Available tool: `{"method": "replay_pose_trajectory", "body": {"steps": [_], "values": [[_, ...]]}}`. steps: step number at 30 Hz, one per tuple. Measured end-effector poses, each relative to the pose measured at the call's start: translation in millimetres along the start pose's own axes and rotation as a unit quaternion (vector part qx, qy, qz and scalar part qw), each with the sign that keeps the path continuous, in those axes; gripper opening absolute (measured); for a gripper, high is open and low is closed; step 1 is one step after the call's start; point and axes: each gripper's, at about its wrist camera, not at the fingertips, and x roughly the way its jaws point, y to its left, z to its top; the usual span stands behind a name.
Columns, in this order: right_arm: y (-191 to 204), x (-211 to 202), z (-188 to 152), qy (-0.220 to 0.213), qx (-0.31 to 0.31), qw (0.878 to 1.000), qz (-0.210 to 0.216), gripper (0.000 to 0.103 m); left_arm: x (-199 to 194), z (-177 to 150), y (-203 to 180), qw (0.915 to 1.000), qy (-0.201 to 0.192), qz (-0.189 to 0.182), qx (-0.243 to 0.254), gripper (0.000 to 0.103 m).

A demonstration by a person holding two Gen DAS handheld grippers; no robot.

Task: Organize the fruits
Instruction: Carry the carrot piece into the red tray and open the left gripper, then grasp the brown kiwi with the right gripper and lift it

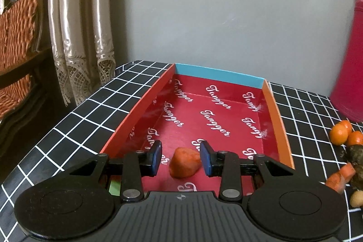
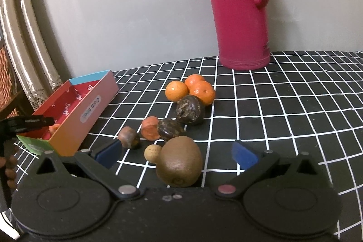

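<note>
Orange fruit piece (image 1: 185, 162) lies on the red box (image 1: 275, 110) floor between the left gripper (image 1: 181, 157) pads, neither pressing it. Lift straight out. Ahead of the wide-spread right gripper (image 2: 177, 154) sits the kiwi (image 2: 179, 162).

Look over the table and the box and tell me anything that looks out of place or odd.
Only one orange piece lies in the red box; everything else sits loose on the checked cloth. Two dark fruits beside the three mandarins look shrivelled, possibly spoiled. The kiwi looks sound.
</note>
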Motion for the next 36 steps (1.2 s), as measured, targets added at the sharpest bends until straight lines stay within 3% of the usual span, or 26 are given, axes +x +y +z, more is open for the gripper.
{"method": "replay_pose_trajectory", "body": {"steps": [4, 5, 7, 8, 16, 18, 20, 23, 27, 30, 36], "values": [[0.8, 0.5, -0.7, 0.0, -0.01, 1.0, -0.01, 0.103, -17.5, -6.1, -1.6, 0.9999, -0.007, -0.004, 0.014, 0.041], [1.1, 0.9, -1.0, 0.0, -0.014, 1.0, -0.012, 0.103, -23.3, -8.4, -2.6, 0.9998, -0.011, -0.001, 0.018, 0.055], [2.0, 1.7, -2.2, 0.001, -0.025, 1.0, -0.02, 0.103, -35.1, -12.0, -4.8, 0.9993, -0.025, -0.001, 0.026, 0.068], [2.5, 2.1, -2.9, 0.002, -0.032, 0.999, -0.026, 0.103, -40.0, -12.8, -5.4, 0.9991, -0.031, 0.0, 0.029, 0.07], [2.5, 8.2, -5.0, 0.005, -0.057, 0.997, -0.055, 0.101, -68.2, -25.2, -11.0, 0.9976, -0.049, -0.033, 0.036, 0.071], [2.2, 12.4, -4.7, 0.009, -0.054, 0.997, -0.05, 0.096, -70.6, -28.4, -13.6, 0.9972, -0.047, -0.043, 0.038, 0.072], [3.0, 18.2, -4.2, 0.018, -0.054, 0.997, -0.056, 0.081, -72.3, -31.9, -17.6, 0.9968, -0.043, -0.051, 0.044, 0.072], [2.9, 22.3, -4.2, 0.025, -0.043, 0.998, -0.041, 0.074, -73.5, -34.8, -20.1, 0.9961, -0.045, -0.054, 0.053, 0.072], [6.5, 28.0, -6.4, 0.038, -0.045, 0.998, -0.034, 0.073, -73.9, -35.5, -18.8, 0.9963, -0.045, -0.055, 0.049, 0.072], [4.9, 28.9, -8.1, 0.043, -0.031, 0.999, 0.0, 0.049, -74.3, -35.3, -18.1, 0.9965, -0.046, -0.053, 0.046, 0.073], [9.1, 26.1, -10.1, 0.036, -0.037, 0.999, 0.003, 0.048, -73.4, -34.5, -15.5, 0.9968, -0.046, -0.05, 0.042, 0.073]]}}
